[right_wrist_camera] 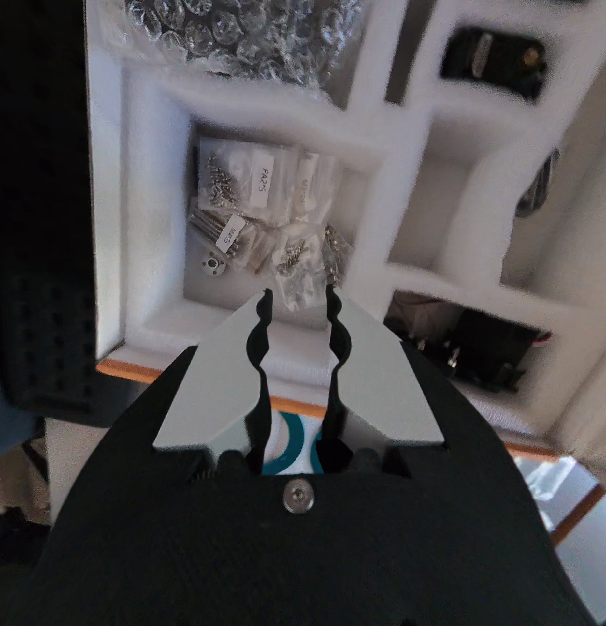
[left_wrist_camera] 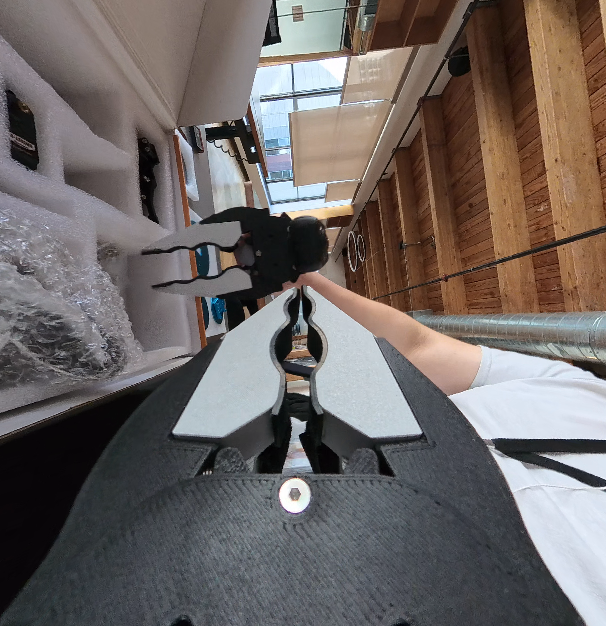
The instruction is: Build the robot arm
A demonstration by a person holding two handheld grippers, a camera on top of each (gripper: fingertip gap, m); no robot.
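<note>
My left gripper (left_wrist_camera: 300, 292) points up and away from the box, its wavy fingers nearly together with nothing between them. My right gripper (right_wrist_camera: 299, 290) is open and empty, hovering just above a compartment of a white foam tray (right_wrist_camera: 152, 203). That compartment holds several small clear bags of screws (right_wrist_camera: 261, 216) and a small metal hub. In the left wrist view the right gripper (left_wrist_camera: 147, 269) shows open, held by a person's arm (left_wrist_camera: 379, 321), pointing at the foam tray (left_wrist_camera: 91, 176).
A bubble-wrapped bundle (right_wrist_camera: 247, 37) fills a neighbouring compartment and also shows in the left wrist view (left_wrist_camera: 51, 305). Black parts (right_wrist_camera: 494, 61) (right_wrist_camera: 481, 352) sit in other compartments. The tray rests by a wooden table edge (right_wrist_camera: 295, 404). A metal duct (left_wrist_camera: 515, 328) and wooden beams are overhead. The tips of one gripper are about 20 cm away from the tips of the other.
</note>
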